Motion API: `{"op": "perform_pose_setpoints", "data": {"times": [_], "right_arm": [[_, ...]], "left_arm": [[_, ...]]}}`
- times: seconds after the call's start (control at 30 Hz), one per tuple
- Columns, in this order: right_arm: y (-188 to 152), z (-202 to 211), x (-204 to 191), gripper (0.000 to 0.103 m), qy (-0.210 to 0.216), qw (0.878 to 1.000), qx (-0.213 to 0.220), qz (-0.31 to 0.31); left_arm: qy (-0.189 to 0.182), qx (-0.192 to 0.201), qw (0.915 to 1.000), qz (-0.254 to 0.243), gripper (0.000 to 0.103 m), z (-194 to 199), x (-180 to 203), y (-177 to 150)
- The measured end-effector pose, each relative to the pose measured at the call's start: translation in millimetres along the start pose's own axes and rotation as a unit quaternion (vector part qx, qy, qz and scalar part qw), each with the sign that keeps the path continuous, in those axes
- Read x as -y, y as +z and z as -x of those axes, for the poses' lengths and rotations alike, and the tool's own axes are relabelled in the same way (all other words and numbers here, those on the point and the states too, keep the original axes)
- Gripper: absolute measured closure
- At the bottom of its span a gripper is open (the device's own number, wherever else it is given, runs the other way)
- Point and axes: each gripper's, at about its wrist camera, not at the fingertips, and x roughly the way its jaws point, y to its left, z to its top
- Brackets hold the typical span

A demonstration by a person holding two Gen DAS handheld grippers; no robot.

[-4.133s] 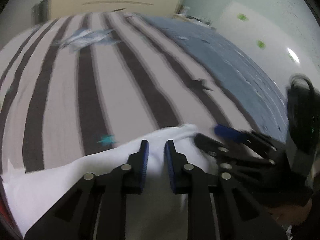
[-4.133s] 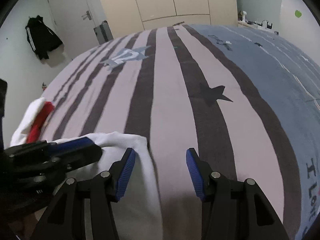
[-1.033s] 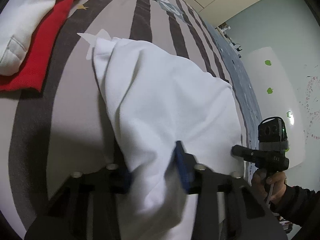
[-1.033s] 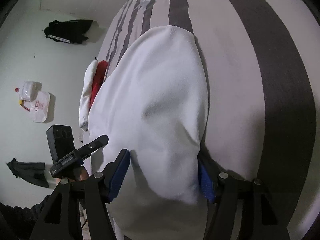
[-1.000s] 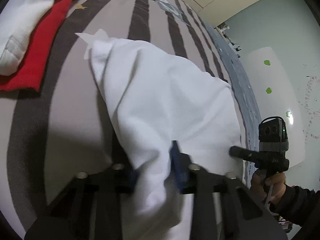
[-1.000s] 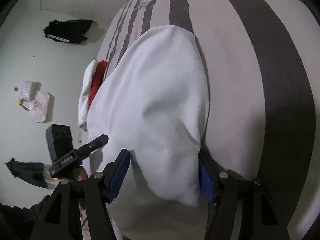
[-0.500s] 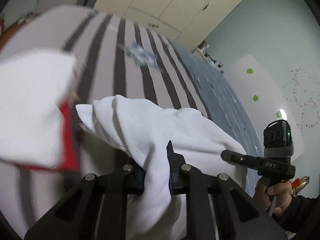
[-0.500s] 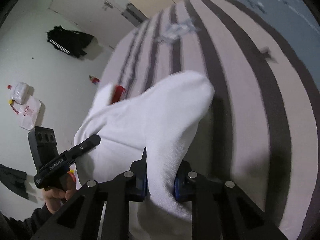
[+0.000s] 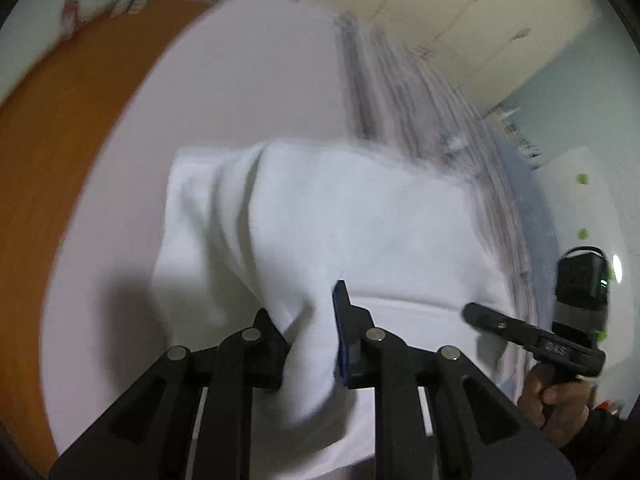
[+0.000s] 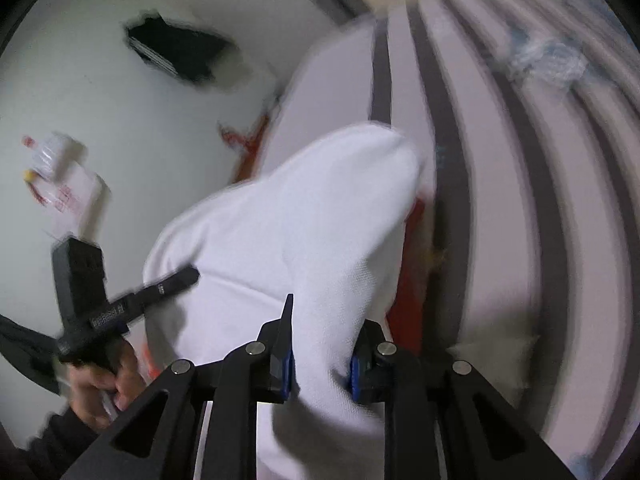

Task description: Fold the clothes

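**White garment lifted and carried toward the bed edge, both grippers pinching it**

Since a second ago the white garment (image 9: pixel 360 216) has come up off the striped bedspread (image 10: pixel 520 208) and swung over, so the left wrist view now fills with a white surface and an orange floor strip (image 9: pixel 60 128) at left. Both views are motion-blurred.

Left gripper (image 9: pixel 308 320): fingers close together, pinching a bunched fold of the garment; jaws have just eased apart a little, with cloth still between the pads. Garment spreads across centre frame, draping up and right.

Right gripper (image 10: pixel 320 344): fingers clamped on another fold at bottom centre, having closed in from wide, with a slight reopening. Garment hangs from the pads up to mid-frame. A red cloth (image 10: pixel 408 292) peeks out just right of it.

Each view shows the other gripper in a hand with a dark sleeve: right hand (image 9: pixel 556 396) at lower right, left hand (image 10: pixel 100 388) at lower left. A black garment (image 10: pixel 180 52) hangs on the wall, upper left.
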Motion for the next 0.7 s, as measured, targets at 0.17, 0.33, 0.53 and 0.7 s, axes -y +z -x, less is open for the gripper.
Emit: {"op": "perform_pose_setpoints", "data": {"times": [0.17, 0.33, 0.53, 0.7], "right_arm": [[-7, -12, 8, 0.071, 0.014, 1.0, 0.023, -0.014], [-3, -3, -7, 0.074, 0.021, 0.999, 0.031, 0.028], [0, -25, -5, 0.071, -0.009, 1.0, 0.003, 0.022], [-14, -3, 14, 0.041, 0.0, 1.0, -0.023, 0.0]], "left_arm": [[-0.005, 0.084, 0.9963, -0.02, 0.085, 28, -11, -6], [-0.008, 0.136, 0.9905, -0.021, 0.096, 60, -13, -2], [0.028, 0.054, 0.9982, 0.003, 0.076, 29, -39, -9], [0.072, 0.096, 0.9906, 0.065, 0.039, 63, -60, -21]]}}
